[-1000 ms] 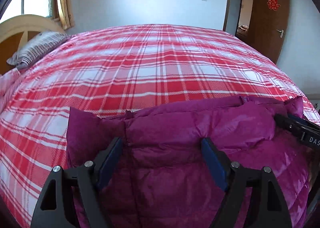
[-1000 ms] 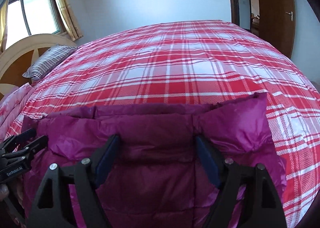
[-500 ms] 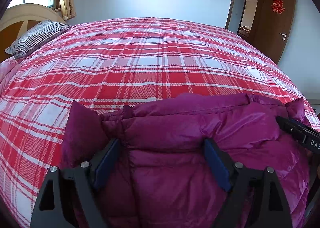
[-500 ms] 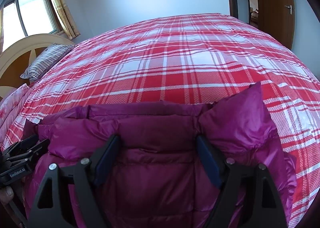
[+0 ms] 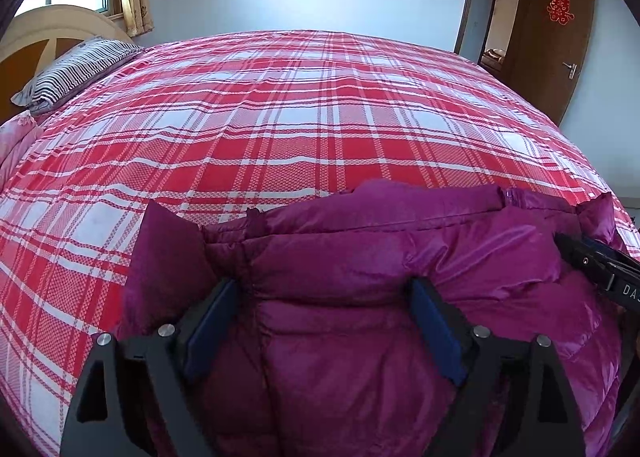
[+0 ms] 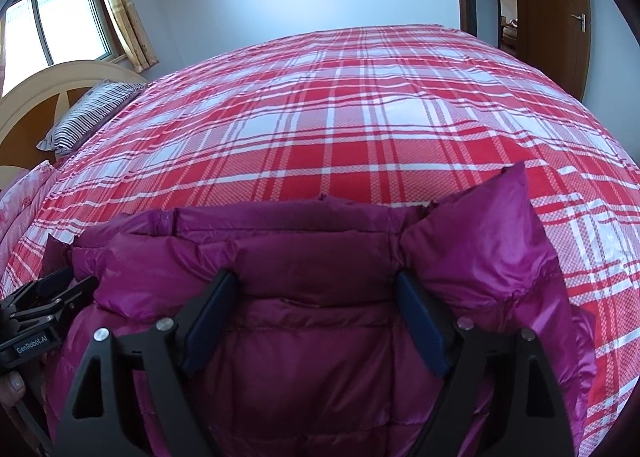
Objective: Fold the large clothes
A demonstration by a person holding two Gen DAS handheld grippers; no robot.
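Observation:
A puffy magenta down jacket (image 5: 360, 257) is bunched at the near edge of the bed; it also fills the bottom of the right wrist view (image 6: 320, 257). My left gripper (image 5: 324, 289) has its blue pads (image 5: 208, 321) pressed into a thick fold of the jacket near its left end. My right gripper (image 6: 316, 281) grips a fold near the jacket's right end in the same way. Both hold the fold raised above the sheet. Each gripper shows at the edge of the other's view: right gripper (image 5: 600, 269), left gripper (image 6: 36, 317).
The bed (image 5: 300, 117) with a red and white plaid sheet stretches ahead. A striped pillow (image 5: 76, 69) lies by the wooden headboard (image 6: 44, 97) at far left. A brown door (image 5: 560, 33) stands open at far right. A window (image 6: 60, 17) with curtains is at left.
Both grippers have risen and tilted down with the jacket fold in them; more of the bed shows beyond, and the jacket's top edge sits lower in both views.

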